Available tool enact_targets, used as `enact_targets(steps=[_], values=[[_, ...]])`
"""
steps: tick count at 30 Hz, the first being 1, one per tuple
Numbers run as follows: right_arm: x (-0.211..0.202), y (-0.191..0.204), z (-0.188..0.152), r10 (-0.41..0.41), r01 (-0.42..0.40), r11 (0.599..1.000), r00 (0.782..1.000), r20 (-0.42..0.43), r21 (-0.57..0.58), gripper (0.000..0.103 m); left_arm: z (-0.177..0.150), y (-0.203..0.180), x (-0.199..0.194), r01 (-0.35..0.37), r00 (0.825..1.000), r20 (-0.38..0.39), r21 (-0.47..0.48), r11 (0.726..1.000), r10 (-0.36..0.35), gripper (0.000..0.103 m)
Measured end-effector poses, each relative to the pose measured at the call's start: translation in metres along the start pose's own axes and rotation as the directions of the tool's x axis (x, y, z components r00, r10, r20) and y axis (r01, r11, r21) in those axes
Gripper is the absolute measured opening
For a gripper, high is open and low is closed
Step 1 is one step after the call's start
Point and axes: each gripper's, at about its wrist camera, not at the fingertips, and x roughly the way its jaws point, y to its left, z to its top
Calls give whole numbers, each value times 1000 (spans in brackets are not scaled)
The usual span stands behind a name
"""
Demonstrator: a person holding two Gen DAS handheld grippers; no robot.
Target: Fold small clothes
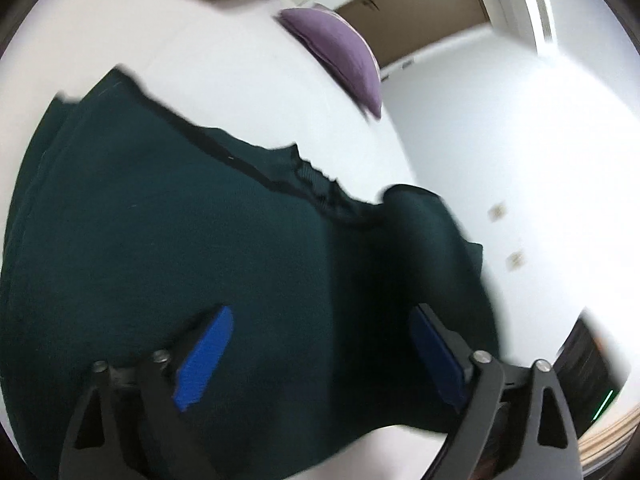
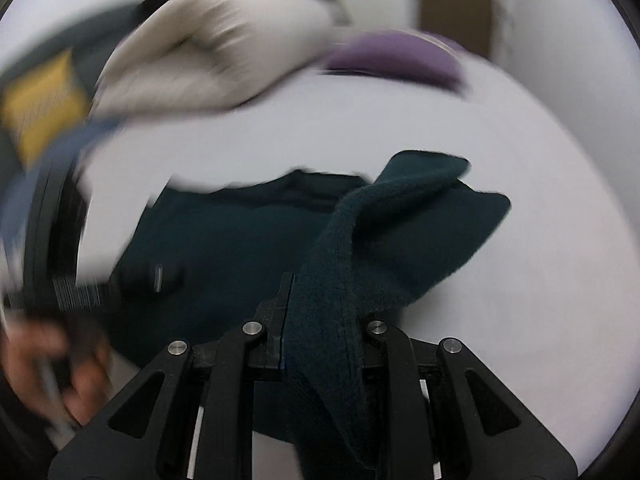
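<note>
Dark green fleece, a small garment (image 1: 168, 240), lies spread on the white table (image 1: 208, 64), its main panel flat and its long axis running, in my left wrist view, from far left to near right. My left tongs (image 1: 320, 356) stand wide apart directly above the near part of the cloth, blue pads (image 1: 206, 354) bare and gripping nothing; whether they touch the fabric I cannot tell. My right tongs (image 2: 324, 312) are closed narrow on a gathered fold of the same garment (image 2: 248, 240), which rises from between them and drapes away to the far right as a raised flap (image 2: 424, 208); the right pad is hidden behind the cloth. The flat panel lies to the left of that flap, so the lifted part would, as I judge it, have to travel leftward over the panel to make a fold. The right tongs are therefore the working pair, already holding; the left pair is nearer to the panel and well placed to pin it. A dark seam (image 1: 256, 172) marks the far edge of the panel. Beyond it lie a purple cloth (image 1: 340, 52) and a pale garment (image 2: 216, 48), well apart from the green one. Both views are motion-blurred, so the finer creases are unreadable.
</note>
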Motion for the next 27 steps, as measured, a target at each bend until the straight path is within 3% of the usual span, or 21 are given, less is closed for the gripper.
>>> enact_targets(steps=[3,6,11,15,21,23,25,26,27], values=[[15,60,-2,-64,51,961,997,-39,-273,17,4,13,-6,73,997,-5,-50,996,-73,97],[21,88,-6,-117,91,909,992,-41,-407,17,3,30,-9,114,993,4,-106,988,-115,97],[21,92,-5,-137,113,896,990,-25,-430,17,4,32,-11,170,985,3,-143,975,-172,98],[21,96,-12,-185,162,856,983,2,-491,18,5,28,-13,235,972,9,-174,956,-237,102],[25,112,-22,-179,160,814,984,21,-558,19,8,23,4,196,974,-86,-159,968,-212,100],[23,118,-27,-184,166,799,983,27,-578,19,9,19,14,179,973,-121,-152,972,-198,85],[23,118,-27,-178,159,799,984,25,-579,20,11,19,24,181,965,-160,-162,970,-206,57],[22,116,-26,-167,149,804,986,23,-575,22,10,18,28,167,964,-180,-156,973,-194,51],[21,115,-26,-153,137,813,988,19,-567,22,9,17,31,142,966,-194,-142,980,-169,38]])
